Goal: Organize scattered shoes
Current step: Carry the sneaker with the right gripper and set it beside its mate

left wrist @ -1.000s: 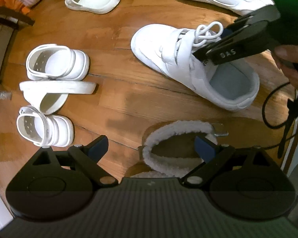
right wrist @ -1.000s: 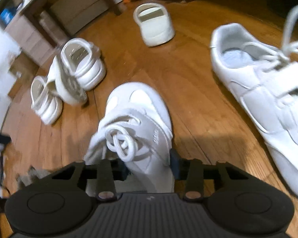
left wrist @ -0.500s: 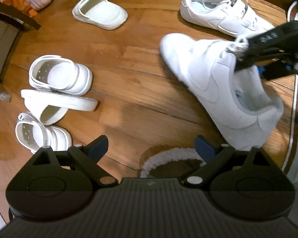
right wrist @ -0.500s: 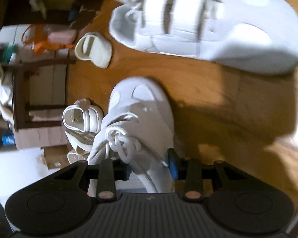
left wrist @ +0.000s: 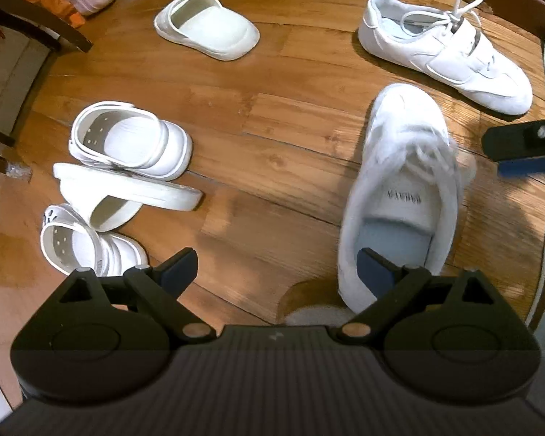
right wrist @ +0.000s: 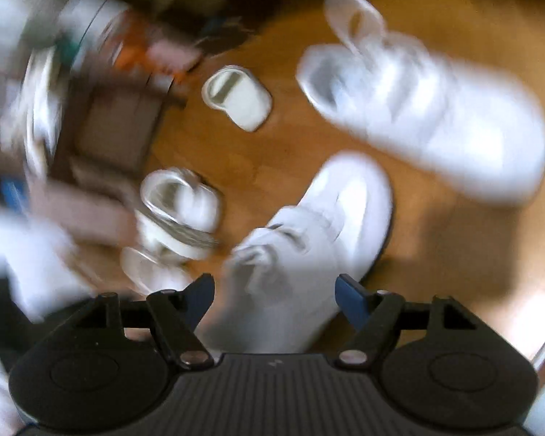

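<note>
1. The left tongs (left wrist: pixel 274 269) point steeply down at the wooden floor (left wrist: pixel 272 138), jaws spread wide with nothing between them.
2. At 9 o'clock in the left wrist view, two white clogs (left wrist: pixel 130 138) lie with a slipper (left wrist: pixel 127 196) on its side between them, touching both.
3. At 12 o'clock a second slipper (left wrist: pixel 207 25) sits alone, well apart.
4. At 3 o'clock a white sneaker (left wrist: pixel 399 196) stands on the floor, toe toward 12, heel just beside the left tongs' right finger.
5. Its mate (left wrist: pixel 447 51) lies near it at 1 o'clock.
6. The right tongs (right wrist: pixel 274 299) are opening above the sneaker; their view is blurred, but the pads stand clear of it.
</note>
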`<state>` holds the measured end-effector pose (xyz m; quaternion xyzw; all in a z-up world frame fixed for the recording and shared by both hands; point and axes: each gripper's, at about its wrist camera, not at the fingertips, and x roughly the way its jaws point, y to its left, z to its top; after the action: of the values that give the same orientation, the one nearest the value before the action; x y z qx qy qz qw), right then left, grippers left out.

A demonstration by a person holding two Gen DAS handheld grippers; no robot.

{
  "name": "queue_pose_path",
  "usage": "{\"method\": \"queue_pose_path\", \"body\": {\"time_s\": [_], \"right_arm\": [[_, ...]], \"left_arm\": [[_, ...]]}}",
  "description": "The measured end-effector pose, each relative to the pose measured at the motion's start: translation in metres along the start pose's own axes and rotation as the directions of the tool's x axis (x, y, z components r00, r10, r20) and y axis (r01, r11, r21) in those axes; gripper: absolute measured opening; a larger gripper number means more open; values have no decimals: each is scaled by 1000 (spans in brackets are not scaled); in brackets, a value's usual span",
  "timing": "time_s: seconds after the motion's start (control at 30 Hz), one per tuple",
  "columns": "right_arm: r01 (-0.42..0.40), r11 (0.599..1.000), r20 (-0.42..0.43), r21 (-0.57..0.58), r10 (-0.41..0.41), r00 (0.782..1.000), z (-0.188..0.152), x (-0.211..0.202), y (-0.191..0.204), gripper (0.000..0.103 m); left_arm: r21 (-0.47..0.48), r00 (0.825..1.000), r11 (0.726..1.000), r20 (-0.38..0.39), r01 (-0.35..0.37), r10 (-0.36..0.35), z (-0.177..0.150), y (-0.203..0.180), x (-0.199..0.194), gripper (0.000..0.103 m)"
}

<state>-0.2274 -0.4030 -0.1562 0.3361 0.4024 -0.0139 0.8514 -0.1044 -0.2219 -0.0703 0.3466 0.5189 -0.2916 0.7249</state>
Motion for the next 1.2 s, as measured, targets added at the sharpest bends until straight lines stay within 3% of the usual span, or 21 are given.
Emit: {"method": "queue_pose_path", "body": {"time_s": [0.13,0.23,0.3,0.43,0.6,0.73,0.83,0.93,1.0,1.07,1.13,1.2], "right_arm": [[34,948,-79,-316,-62,995,15,26,14,74],[-30,917,-172,-398,-43,984,23,38,16,73],[-77,881,-247,-467,-46,968,30,45,23,72],[-85,830,-289,-552,-94,953,35,56,37,72],[-113,763,-296,-636,-106,949,44,72,52,74],[-123,745,-329,-655,-135,935,50,94,56,74],[-73,722,-305,-688,-196,932,42,116,60,74],[-17,706,-247,-708,-226,942,35,118,65,57],[22,748,-219,-664,-222,950,34,106,65,36],[68,790,-179,-609,-221,959,31,93,61,33],[110,872,-136,-478,-197,971,26,79,46,33],[131,956,-86,-264,-159,984,20,64,21,33]], "left_arm": [[41,986,986,25,165,-166,-1,-13,-6,95],[132,954,948,36,290,-296,-3,-35,-14,95],[178,940,928,42,326,-338,-4,-47,-18,95],[224,940,919,37,323,-339,-4,-61,-18,95],[200,944,926,15,320,-330,-3,-61,-10,95],[175,955,940,2,291,-296,-4,-56,-2,95],[150,963,952,-4,269,-271,-4,-53,2,95],[100,968,963,-15,251,-250,-3,-47,8,95],[50,974,973,-22,227,-226,0,-40,11,95],[26,977,977,-18,213,-212,0,-35,12,95],[-2,982,982,-1,189,-189,1,-27,10,95],[-17,985,985,11,169,-169,3,-23,9,95]]}}
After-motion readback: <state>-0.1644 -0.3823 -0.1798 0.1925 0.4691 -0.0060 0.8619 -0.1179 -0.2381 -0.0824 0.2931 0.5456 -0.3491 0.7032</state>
